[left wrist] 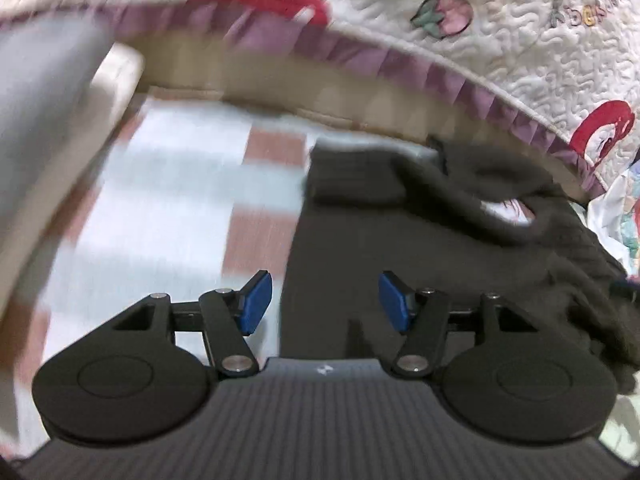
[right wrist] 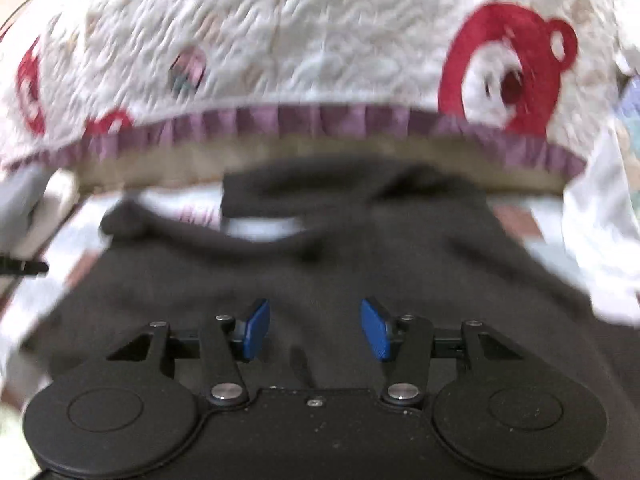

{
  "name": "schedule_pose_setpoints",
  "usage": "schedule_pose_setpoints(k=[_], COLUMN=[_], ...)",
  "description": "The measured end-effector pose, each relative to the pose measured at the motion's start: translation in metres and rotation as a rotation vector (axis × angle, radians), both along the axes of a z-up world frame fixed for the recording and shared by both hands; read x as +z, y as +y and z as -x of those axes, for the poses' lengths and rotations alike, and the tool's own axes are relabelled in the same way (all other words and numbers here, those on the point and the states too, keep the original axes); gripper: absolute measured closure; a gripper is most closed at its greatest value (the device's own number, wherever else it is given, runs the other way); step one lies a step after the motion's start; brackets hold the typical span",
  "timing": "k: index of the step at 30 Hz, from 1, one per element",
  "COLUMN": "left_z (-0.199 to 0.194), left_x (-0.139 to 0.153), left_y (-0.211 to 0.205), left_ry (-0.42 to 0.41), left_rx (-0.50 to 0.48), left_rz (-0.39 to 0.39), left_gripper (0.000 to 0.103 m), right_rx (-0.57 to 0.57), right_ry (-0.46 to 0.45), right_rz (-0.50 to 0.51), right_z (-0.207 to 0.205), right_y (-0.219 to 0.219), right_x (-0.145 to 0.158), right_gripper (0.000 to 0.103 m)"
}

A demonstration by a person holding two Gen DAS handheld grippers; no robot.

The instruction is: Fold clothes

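A dark brown knitted garment [left wrist: 400, 240] lies spread on a pink-and-white checked sheet [left wrist: 168, 208]. My left gripper [left wrist: 325, 304] is open and empty, hovering over the garment's left edge. In the right wrist view the same garment [right wrist: 320, 272] fills the middle, with a sleeve or folded part [right wrist: 168, 228] bunched at its far side. My right gripper [right wrist: 315, 330] is open and empty just above the garment's near part. Both views are blurred by motion.
A white quilt with red bear prints and a purple ruffle [left wrist: 480, 40] rises behind the garment, also in the right wrist view [right wrist: 300, 60]. A grey object [left wrist: 44, 100] stands at the left. White printed cloth [right wrist: 600, 240] lies at the right.
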State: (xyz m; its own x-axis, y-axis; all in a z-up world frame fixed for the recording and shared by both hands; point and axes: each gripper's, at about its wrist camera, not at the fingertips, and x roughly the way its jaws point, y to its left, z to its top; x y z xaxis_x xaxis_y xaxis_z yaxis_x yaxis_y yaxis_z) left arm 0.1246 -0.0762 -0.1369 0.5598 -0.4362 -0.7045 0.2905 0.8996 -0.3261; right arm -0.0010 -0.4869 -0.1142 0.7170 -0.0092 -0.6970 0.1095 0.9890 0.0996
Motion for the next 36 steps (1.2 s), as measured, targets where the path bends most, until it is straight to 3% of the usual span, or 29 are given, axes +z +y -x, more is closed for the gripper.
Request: schedule_pose_setpoints(k=[3, 6, 9, 11, 14, 17, 21, 24, 27, 30, 33, 35, 36], left_z=[0.021, 0.039, 0.058, 0.077, 0.102, 0.112, 0.102, 0.099, 0.088, 0.074, 0.078, 0.085, 0.087], left_x=[0.007, 0.019, 0.029, 0.027, 0.019, 0.008, -0.008, -0.019, -0.026, -0.035, -0.041, -0.043, -0.043], left_y=[0.0, -0.017, -0.043, -0.066, -0.101, -0.134, -0.163, -0.181, -0.19, -0.194, -0.204, -0.21, -0.212], left_ry=[-0.017, -0.087, -0.103, -0.129, -0.178, -0.204, -0.139, -0.14, -0.125, -0.041, -0.055, -0.095, -0.115], left_rx=[-0.093, -0.283, -0.455, -0.545, -0.653, -0.727, -0.753, -0.77, -0.647, -0.617, -0.66, -0.677, -0.684], left_rz=[0.086, 0.228, 0.346, 0.288, 0.083, -0.048, -0.055, -0.099, -0.107, -0.081, -0.123, -0.161, -0.179], left_gripper=[0.045, 0.044, 0.042, 0.041, 0.041, 0.041, 0.037, 0.037, 0.037, 0.038, 0.035, 0.031, 0.031], right_rx=[0.021, 0.042, -0.079, -0.168, -0.297, -0.425, -0.597, -0.689, -0.686, -0.682, -0.684, -0.685, -0.681], right_ry=[0.081, 0.163, 0.192, 0.19, 0.178, 0.166, 0.148, 0.114, 0.056, 0.044, 0.033, 0.026, 0.019], right_rz=[0.008, 0.017, -0.034, -0.064, -0.102, -0.141, -0.192, -0.278, -0.392, -0.34, -0.267, -0.218, -0.195], right_z=[0.032, 0.065, 0.092, 0.106, 0.126, 0.147, 0.174, 0.19, 0.191, 0.177, 0.163, 0.153, 0.153], right_y=[0.005, 0.011, -0.007, -0.022, -0.045, -0.068, -0.098, -0.116, -0.125, -0.119, -0.111, -0.105, -0.103], right_x=[-0.012, -0.025, -0.033, -0.036, -0.04, -0.044, -0.049, -0.057, -0.066, -0.071, -0.076, -0.08, -0.076], right_gripper=[0.047, 0.047, 0.047, 0.047, 0.047, 0.047, 0.045, 0.045, 0.043, 0.035, 0.014, 0.015, 0.023])
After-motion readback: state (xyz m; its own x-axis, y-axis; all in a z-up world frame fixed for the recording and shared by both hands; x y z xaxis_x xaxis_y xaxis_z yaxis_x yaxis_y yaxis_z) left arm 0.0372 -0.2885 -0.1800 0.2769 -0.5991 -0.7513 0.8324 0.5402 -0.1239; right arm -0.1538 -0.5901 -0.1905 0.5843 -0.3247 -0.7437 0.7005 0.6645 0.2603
